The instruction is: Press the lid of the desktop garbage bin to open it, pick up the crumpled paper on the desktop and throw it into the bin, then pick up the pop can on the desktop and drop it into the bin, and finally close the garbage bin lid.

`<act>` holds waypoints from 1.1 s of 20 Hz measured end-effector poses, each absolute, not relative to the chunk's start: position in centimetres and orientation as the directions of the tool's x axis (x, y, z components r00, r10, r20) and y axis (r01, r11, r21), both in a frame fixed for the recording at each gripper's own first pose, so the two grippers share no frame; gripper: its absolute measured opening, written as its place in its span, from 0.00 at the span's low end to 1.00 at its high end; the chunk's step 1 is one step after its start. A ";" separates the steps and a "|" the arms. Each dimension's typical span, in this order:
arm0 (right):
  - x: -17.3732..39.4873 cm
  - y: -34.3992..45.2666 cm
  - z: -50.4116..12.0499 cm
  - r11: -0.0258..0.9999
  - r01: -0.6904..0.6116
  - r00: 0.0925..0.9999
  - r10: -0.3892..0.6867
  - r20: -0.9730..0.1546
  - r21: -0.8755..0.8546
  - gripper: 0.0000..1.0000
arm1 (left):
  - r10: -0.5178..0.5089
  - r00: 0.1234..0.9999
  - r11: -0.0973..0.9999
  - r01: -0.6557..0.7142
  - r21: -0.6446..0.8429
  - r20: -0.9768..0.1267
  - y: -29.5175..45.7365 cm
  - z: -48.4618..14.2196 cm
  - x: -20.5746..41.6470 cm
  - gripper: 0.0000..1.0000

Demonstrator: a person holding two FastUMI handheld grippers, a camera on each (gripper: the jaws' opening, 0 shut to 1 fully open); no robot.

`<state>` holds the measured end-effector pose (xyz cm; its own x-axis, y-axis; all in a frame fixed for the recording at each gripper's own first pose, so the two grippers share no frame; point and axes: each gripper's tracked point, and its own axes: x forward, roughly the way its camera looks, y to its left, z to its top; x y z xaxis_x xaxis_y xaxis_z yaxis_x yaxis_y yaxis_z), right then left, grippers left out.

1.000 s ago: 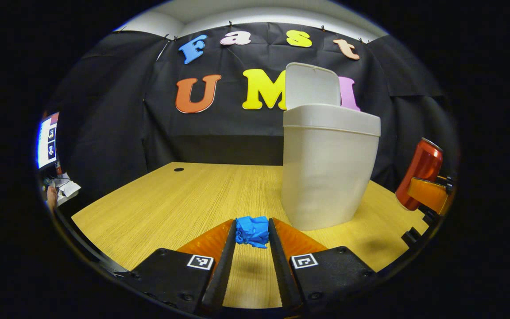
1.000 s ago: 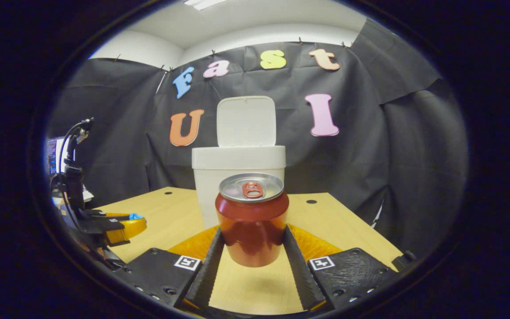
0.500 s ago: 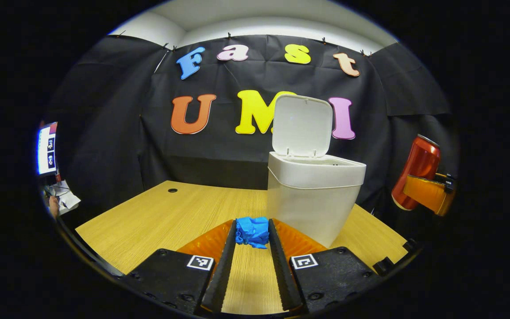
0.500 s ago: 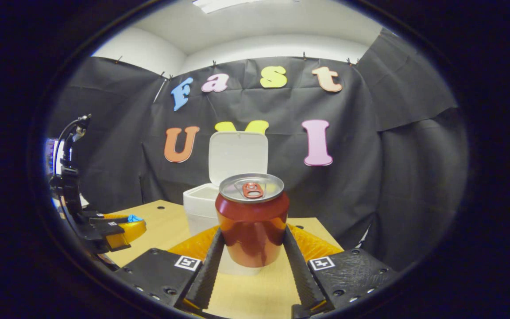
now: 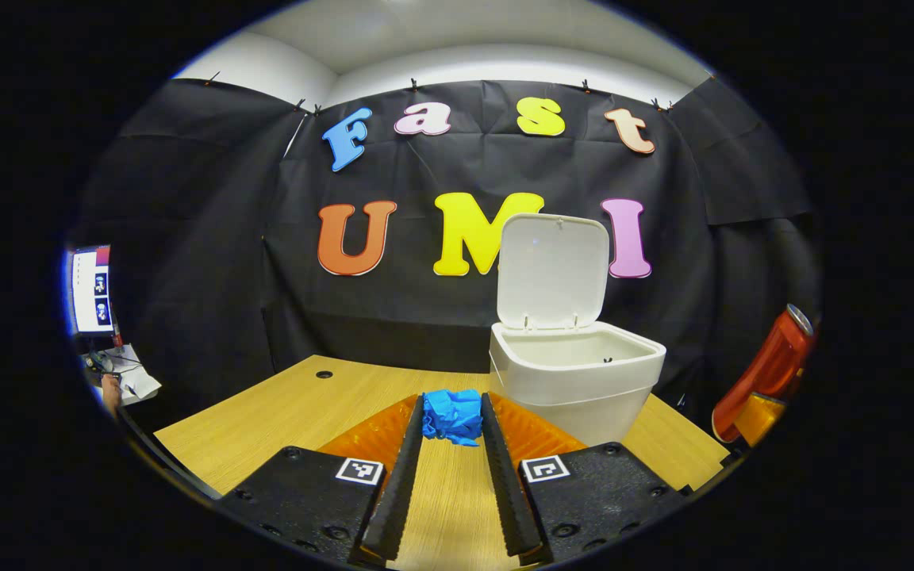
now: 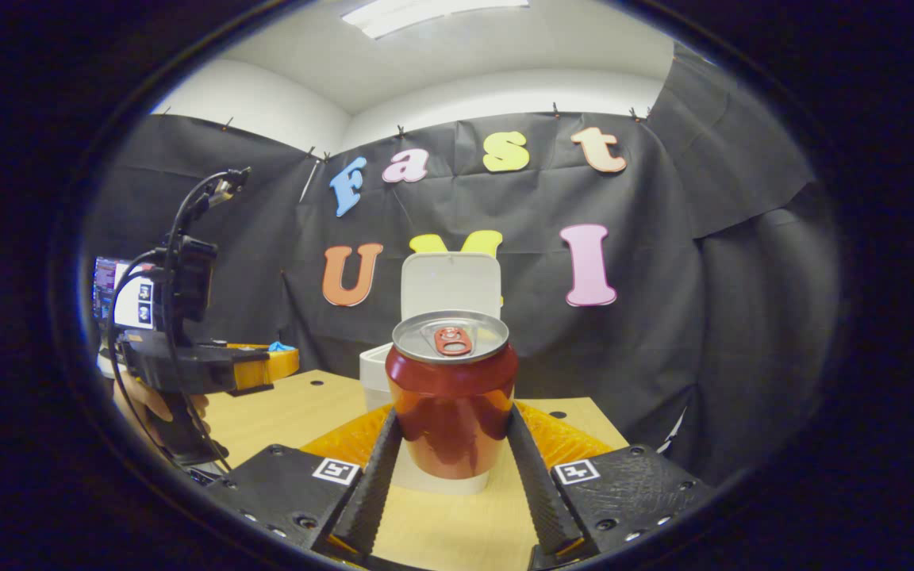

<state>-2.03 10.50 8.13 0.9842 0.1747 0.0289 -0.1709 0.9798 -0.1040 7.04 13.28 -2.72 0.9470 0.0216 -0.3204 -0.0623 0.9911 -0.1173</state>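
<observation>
1. Both tongs hang above the desk (image 5: 282,404), each clamped on its load.
2. My left gripper (image 5: 452,432) pinches the crumpled paper (image 5: 451,415) between its fingertips, level, just short of the bin (image 5: 576,388), whose lid (image 5: 552,270) stands upright.
3. My right gripper (image 6: 452,444) squeezes the upright pop can (image 6: 451,396), with the bin behind it.

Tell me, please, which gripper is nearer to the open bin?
Left, I judge. The left gripper, holding the paper, is just short of the bin. The right gripper, holding the can, looks farther back.
</observation>
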 end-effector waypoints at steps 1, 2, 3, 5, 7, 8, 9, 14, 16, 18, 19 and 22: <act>-2.0 9.4 8.4 0.983 -0.153 0.987 0.157 0.036 -0.102 0.75 | 0.028 0.948 0.992 -0.067 -0.112 -0.318 13.2 -2.1 7.7 0.49; -1.9 8.5 8.7 0.986 -0.135 0.989 0.140 0.042 -0.094 0.74 | 0.040 0.952 0.993 -0.072 -0.094 -0.305 13.1 -1.4 8.6 0.49; -1.8 7.7 9.0 0.989 -0.122 0.991 0.126 0.050 -0.079 0.74 | 0.053 0.957 0.994 -0.077 -0.073 -0.284 13.1 -0.6 9.9 0.49; -1.8 6.8 9.4 0.992 -0.115 0.991 0.118 0.060 -0.048 0.75 | 0.026 0.973 0.994 -0.050 -0.099 -0.231 11.4 0.5 13.0 0.48; -1.7 5.9 9.0 0.994 -0.104 0.993 0.106 0.053 -0.038 0.75 | -0.045 0.979 0.993 0.021 -0.118 -0.199 8.5 0.5 16.2 0.48; -1.5 5.3 9.0 0.995 -0.091 0.994 0.093 0.053 -0.044 0.74 | -0.062 0.979 0.993 0.042 -0.108 -0.193 7.9 0.1 17.9 0.48; -1.4 4.7 9.1 0.996 -0.075 0.995 0.078 0.056 -0.053 0.74 | -0.074 0.978 0.993 0.054 -0.106 -0.194 7.2 -0.3 19.0 0.48; -0.8 3.2 9.0 0.997 -0.039 0.997 0.043 0.063 -0.061 0.74 | -0.080 0.977 0.992 0.058 -0.114 -0.196 4.4 -2.3 23.7 0.49; -0.8 3.0 8.8 0.997 -0.029 0.998 0.033 0.062 -0.074 0.74 | -0.085 0.973 0.992 0.064 -0.108 -0.212 3.6 -3.4 24.2 0.49; -0.5 2.6 8.7 0.995 -0.011 0.998 0.018 0.067 -0.102 0.73 | -0.088 0.970 0.990 0.061 -0.124 -0.228 3.1 -4.1 24.4 0.50; -0.4 2.5 8.6 0.994 -0.004 0.998 0.012 0.067 -0.112 0.73 | -0.084 0.968 0.989 0.052 -0.137 -0.238 3.1 -4.5 24.2 0.52; 0.1 1.6 8.4 0.992 0.015 0.998 -0.007 0.062 -0.125 0.73 | -0.067 0.967 0.993 0.042 -0.108 -0.246 3.2 -4.9 24.2 0.56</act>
<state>0.10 1.59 8.36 0.9981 -0.0074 0.0618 0.0151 0.9921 -0.1247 24.20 3.24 -4.85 0.9670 -0.0672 -0.2458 0.0416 0.9933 -0.1079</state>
